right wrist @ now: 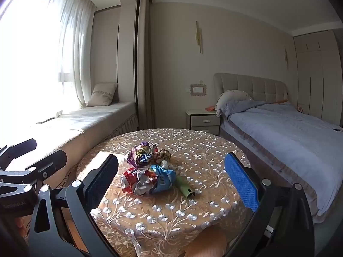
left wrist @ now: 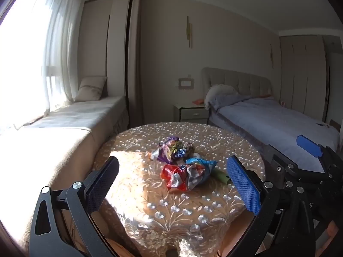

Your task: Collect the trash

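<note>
We've got both the left gripper [left wrist: 173,178] and right gripper [right wrist: 174,177] spread wide, gripping nothing. The crumpled colourful snack wrappers [left wrist: 184,167] sit mid round lace-clothed table [left wrist: 225,205]. Only the right view shows the green tube's [right wrist: 184,187] open end.

left gripper [left wrist: 172,180] | black frame | blue textured pads | silver screws
</note>
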`<state>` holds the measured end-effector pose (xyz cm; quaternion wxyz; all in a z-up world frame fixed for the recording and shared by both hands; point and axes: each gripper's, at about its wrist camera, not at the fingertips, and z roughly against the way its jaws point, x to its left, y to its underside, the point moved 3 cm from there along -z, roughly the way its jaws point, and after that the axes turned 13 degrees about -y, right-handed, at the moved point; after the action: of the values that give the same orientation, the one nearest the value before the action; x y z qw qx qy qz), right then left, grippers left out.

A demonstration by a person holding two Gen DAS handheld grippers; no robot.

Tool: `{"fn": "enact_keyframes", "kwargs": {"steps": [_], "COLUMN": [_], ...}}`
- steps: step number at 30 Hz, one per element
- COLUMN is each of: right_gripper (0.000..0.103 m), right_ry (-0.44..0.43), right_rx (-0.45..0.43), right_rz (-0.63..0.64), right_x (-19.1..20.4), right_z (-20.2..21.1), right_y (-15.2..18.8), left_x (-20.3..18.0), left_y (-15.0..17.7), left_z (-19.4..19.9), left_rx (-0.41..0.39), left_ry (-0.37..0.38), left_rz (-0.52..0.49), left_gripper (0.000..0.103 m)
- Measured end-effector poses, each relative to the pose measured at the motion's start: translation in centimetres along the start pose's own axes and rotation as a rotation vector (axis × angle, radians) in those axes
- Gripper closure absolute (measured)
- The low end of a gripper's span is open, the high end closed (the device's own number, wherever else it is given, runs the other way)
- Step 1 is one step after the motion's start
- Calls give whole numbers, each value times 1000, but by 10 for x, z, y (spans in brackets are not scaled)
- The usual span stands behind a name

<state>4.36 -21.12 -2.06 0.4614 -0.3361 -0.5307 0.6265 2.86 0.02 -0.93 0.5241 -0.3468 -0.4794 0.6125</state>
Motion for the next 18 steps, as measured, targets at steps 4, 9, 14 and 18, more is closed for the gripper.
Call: {"fn": "enact_keyframes", "kwargs": {"steps": [4, 9, 14, 18], "right_gripper": [4, 4, 4, 4], "right_ry": [-1, 1, 4, 5], "right_rx": [-1, -3, 5, 9], "right_rz": [-8, -11, -11, -13], "right_x": [-2, -2, -2, -3], "right_z": [0, 1, -1, -3], "right_y": [0, -1, -2, -1], "left_x": [3, 6, 1, -2], "left_y": [0, 1, 3, 3], "left_z": [-2, -4, -7, -5], "left_rx": [7, 11, 8, -7], "left_ry": [-17, -35, -24, -27], "left_rz": [15, 16, 1, -25], "left_gripper": [5, 5, 5, 5]}}
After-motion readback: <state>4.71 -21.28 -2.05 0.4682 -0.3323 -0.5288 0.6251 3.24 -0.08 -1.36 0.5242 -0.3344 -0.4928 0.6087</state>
